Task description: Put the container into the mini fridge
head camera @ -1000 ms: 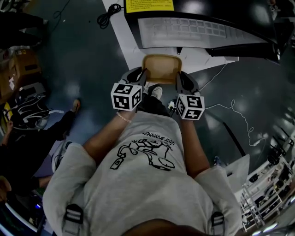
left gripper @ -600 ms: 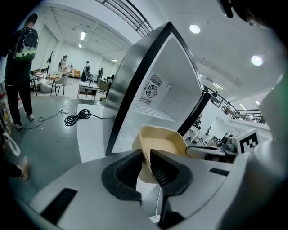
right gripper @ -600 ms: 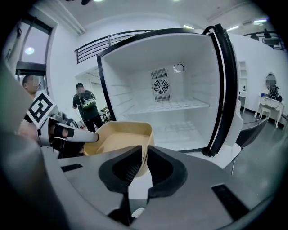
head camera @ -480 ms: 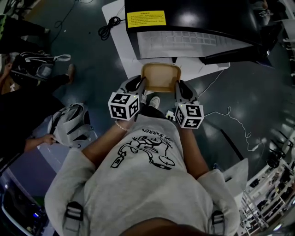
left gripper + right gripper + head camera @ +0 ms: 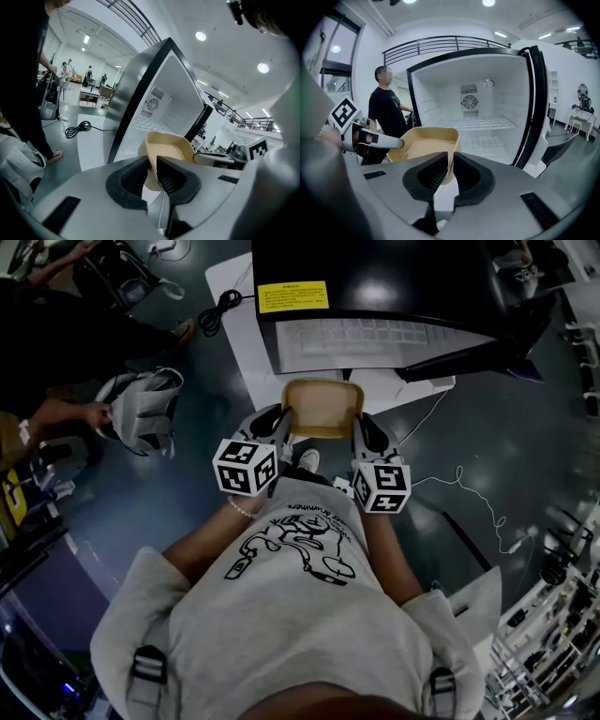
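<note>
Container: the shallow, empty beige plastic container (image 5: 323,407) hung level in the air just in front of the fridge opening, not yet inside.
Left claw: the left gripper (image 5: 152,161) was drawn narrow, its pads pinching the container's thin left rim wall from both sides.
Right claw: the right gripper (image 5: 451,161) was clamped just as narrowly on the opposite rim.
Fridge: the black mini fridge with a white interior (image 5: 501,93) stood with its black-edged door (image 5: 534,117) swung out to the right; the white wire shelf (image 5: 480,124) inside looked bare.
Step in hand: judged to be the carry into the cavity, with the set-down not yet done.
Doing it well: both grippers should advance together at one height, so the thin rim is neither twisted nor pulled free. The container should enter centred, clear of the door edge and above the shelf, then sink until its base rests flat before either claw lets go.
Risk: each grip held only a slim wall, so an uneven pull could tip the container.
Nearby: a person in a black shirt (image 5: 386,110) stood beside the fridge's left side.
</note>
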{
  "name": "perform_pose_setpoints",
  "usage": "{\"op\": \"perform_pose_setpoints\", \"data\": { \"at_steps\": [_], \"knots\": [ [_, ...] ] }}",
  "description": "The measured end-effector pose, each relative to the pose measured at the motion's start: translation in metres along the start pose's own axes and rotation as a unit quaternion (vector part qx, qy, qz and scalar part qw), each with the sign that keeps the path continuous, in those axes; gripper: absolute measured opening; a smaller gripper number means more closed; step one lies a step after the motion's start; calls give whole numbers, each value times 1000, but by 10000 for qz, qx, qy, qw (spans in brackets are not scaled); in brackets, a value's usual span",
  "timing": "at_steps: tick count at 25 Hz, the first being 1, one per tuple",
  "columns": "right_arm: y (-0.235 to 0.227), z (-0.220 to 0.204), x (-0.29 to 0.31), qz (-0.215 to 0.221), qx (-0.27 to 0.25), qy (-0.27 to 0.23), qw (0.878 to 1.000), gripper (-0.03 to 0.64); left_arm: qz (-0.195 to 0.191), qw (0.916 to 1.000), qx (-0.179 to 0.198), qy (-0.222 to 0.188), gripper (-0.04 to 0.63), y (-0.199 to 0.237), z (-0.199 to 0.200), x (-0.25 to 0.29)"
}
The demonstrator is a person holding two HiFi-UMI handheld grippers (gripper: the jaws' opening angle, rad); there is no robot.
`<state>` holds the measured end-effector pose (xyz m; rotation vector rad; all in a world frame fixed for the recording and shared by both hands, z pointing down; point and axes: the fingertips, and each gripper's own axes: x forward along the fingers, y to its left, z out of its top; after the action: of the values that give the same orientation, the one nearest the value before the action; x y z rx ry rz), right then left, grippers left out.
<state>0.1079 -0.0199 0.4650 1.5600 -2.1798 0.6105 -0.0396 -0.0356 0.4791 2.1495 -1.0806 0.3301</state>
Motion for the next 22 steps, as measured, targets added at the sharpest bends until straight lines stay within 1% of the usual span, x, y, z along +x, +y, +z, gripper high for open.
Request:
{"op": "perform_pose_setpoints", "data": {
  "at_steps": [22],
  "knots": [
    [-25,18,-7,-233,79,-207,9995,54,-171,9997,128,-141,72,-22,22,14]
  ]
}}
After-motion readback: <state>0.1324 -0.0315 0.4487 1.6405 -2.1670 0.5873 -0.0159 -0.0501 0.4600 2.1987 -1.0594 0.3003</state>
